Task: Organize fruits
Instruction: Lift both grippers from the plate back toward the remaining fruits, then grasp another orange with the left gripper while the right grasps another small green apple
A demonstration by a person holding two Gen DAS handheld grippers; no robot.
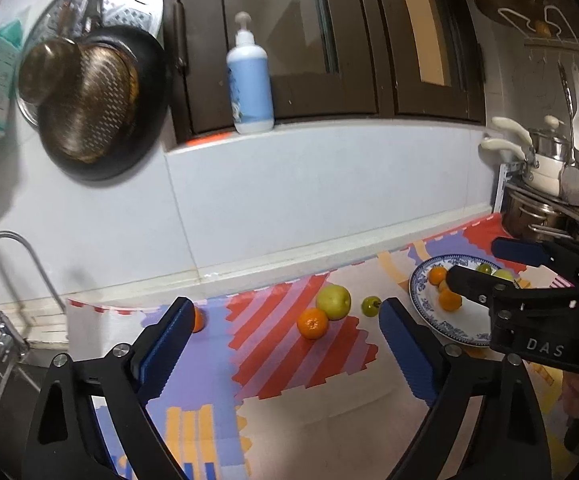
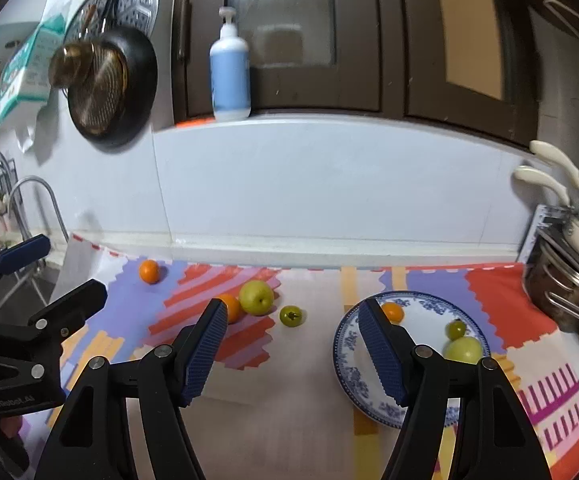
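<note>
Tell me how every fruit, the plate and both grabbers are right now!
Left gripper: jaws open, empty.
Right gripper: jaws open, empty.
Blue-patterned white plate: flat on mat, holding fruit.
Big green apple: loose on mat.
Small green fruit: loose on mat.
Orange beside apple: on mat.
Far orange: alone near wall.

Bare mat (image 2: 289,392) lies open before the loose fruit (image 2: 256,297).

Fruits (image 2: 256,297) scattered — some on plate (image 2: 347,360)
</note>
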